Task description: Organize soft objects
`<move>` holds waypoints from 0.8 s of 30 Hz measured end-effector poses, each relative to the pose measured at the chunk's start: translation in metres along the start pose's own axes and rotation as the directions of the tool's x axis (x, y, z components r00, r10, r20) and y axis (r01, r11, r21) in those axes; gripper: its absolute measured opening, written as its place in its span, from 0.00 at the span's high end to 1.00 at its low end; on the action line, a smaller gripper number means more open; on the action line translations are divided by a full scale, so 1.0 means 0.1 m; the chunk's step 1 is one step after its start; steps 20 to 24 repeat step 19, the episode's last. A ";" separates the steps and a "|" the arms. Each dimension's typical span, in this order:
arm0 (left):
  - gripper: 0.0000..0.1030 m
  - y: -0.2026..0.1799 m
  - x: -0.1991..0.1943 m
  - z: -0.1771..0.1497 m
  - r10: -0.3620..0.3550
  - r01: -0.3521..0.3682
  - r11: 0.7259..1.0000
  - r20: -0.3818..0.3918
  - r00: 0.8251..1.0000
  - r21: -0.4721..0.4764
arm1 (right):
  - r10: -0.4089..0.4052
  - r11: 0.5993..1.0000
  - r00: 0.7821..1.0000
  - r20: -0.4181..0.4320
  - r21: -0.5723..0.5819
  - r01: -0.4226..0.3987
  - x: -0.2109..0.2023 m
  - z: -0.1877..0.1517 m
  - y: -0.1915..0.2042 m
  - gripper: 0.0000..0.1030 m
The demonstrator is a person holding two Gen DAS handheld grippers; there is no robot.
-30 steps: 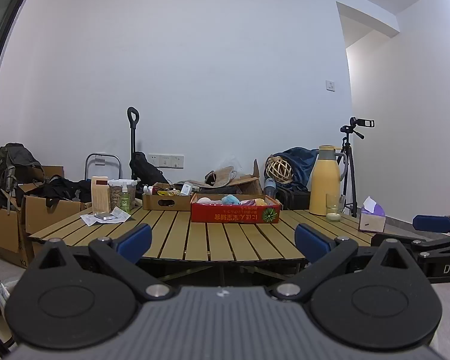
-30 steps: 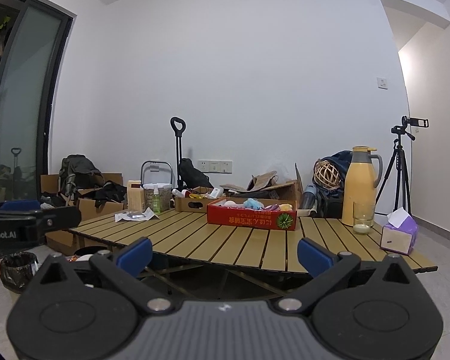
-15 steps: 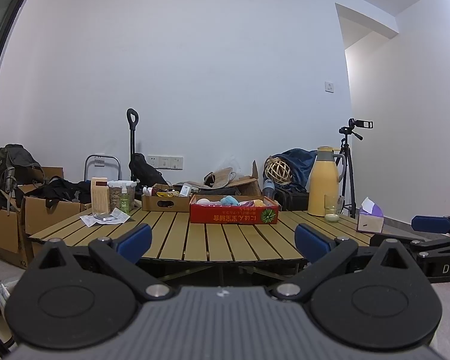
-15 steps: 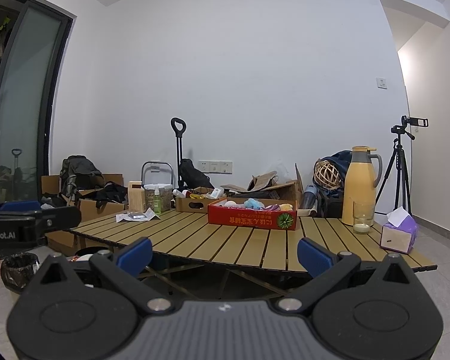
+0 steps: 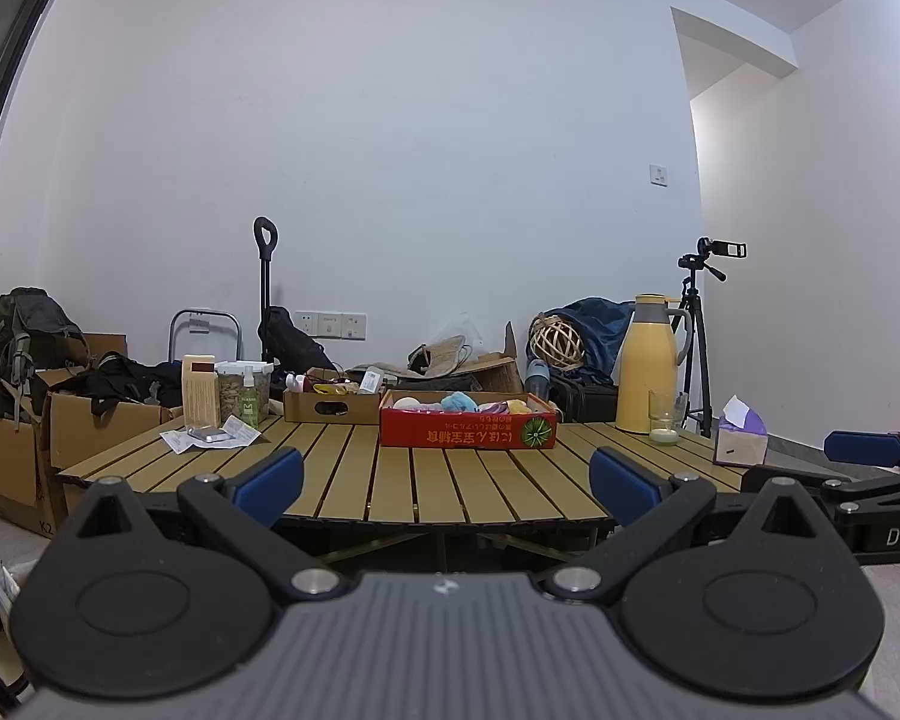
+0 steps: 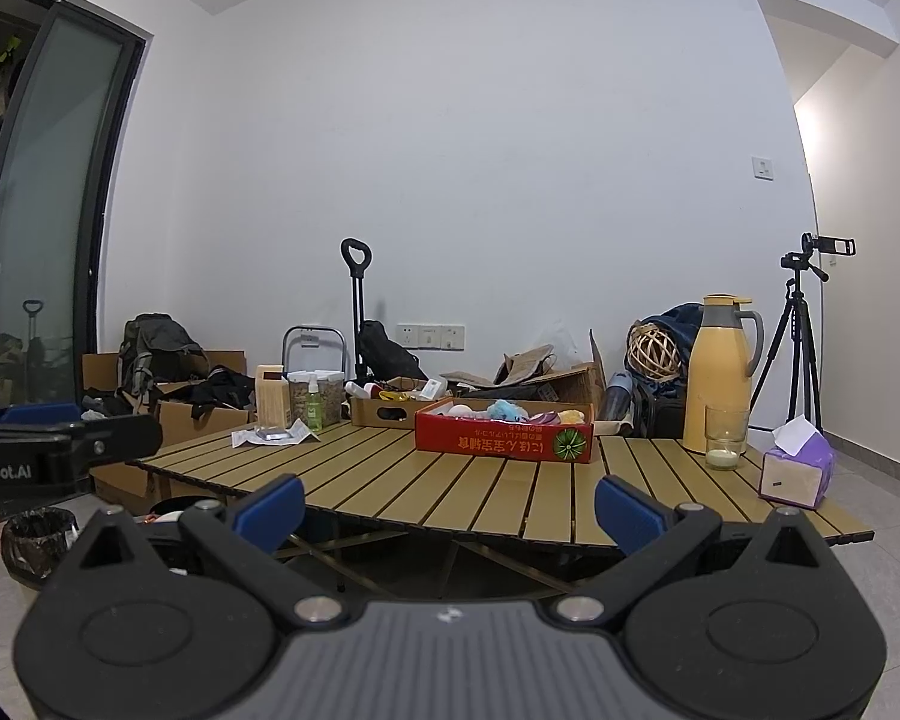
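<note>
A red cardboard box (image 5: 468, 429) (image 6: 504, 443) sits at the middle back of a wooden slatted table (image 5: 426, 480) (image 6: 450, 480). It holds several soft toys: white, blue, purple and yellow ones (image 5: 459, 401) (image 6: 504, 409). My left gripper (image 5: 444, 483) is open and empty, in front of the table's near edge. My right gripper (image 6: 447, 507) is open and empty, also short of the near edge. Each gripper shows at the side of the other's view.
On the table: a brown cardboard box (image 5: 330, 407), a jar and green spray bottle (image 6: 313, 408), papers (image 5: 210, 438), a yellow thermos (image 6: 720, 372), a glass (image 6: 725, 438), a tissue box (image 6: 795, 471). Cardboard boxes, bags and a tripod (image 6: 801, 330) stand around.
Both views have tilted slightly, so the table sits a little lower in frame. Both grippers stay open and empty.
</note>
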State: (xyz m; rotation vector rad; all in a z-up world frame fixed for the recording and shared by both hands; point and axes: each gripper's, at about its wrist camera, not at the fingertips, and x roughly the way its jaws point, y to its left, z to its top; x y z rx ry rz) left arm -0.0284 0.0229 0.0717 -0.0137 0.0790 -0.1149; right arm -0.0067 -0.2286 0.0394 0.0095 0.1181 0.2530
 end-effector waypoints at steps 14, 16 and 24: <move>0.00 -0.01 0.00 0.00 -0.008 0.008 1.000 0.012 1.000 0.006 | -0.001 1.000 1.000 0.002 0.002 0.001 0.00 0.00 0.00 0.00; 0.00 -0.03 0.01 0.00 -0.011 0.011 1.000 0.020 1.000 0.006 | 0.000 1.000 1.000 0.002 0.002 0.000 0.02 0.00 0.00 0.00; 0.00 -0.06 0.02 -0.02 -0.035 0.035 0.999 0.021 0.999 0.021 | 0.000 1.000 1.000 0.002 0.002 0.000 0.04 -0.01 0.00 0.00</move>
